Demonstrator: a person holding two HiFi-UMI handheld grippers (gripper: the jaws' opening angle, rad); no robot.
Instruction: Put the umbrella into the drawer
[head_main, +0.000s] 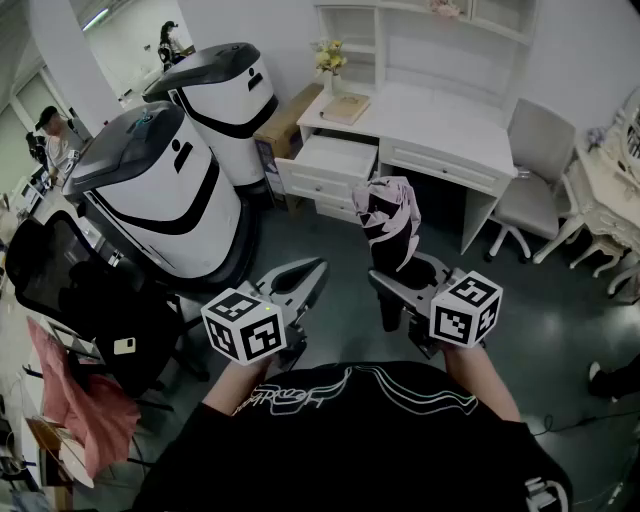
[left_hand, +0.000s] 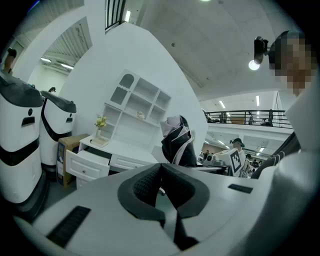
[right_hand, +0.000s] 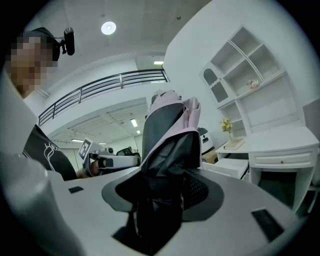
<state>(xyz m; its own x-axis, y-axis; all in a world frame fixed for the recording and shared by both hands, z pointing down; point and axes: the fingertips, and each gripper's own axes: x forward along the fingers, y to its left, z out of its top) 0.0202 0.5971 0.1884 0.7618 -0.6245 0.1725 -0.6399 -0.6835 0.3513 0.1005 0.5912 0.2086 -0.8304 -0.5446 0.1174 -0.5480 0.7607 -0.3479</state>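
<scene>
my right tongs (head_main: 405, 272) grasp the folded umbrella (head_main: 390, 222) upright, in the air before the white worktop (head_main: 440, 115), well apart from its open drawer (head_main: 318, 182). my left tongs (head_main: 303, 282) are clenched with nothing between them.

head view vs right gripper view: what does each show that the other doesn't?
Head view only: the inside of the open drawer, and the marker cube on the right gripper. Right gripper view only: a ceiling lamp, a balcony railing, and the head camera the person wears. Both: the folded umbrella clamped in that gripper, the left gripper, and the white desk.
</scene>
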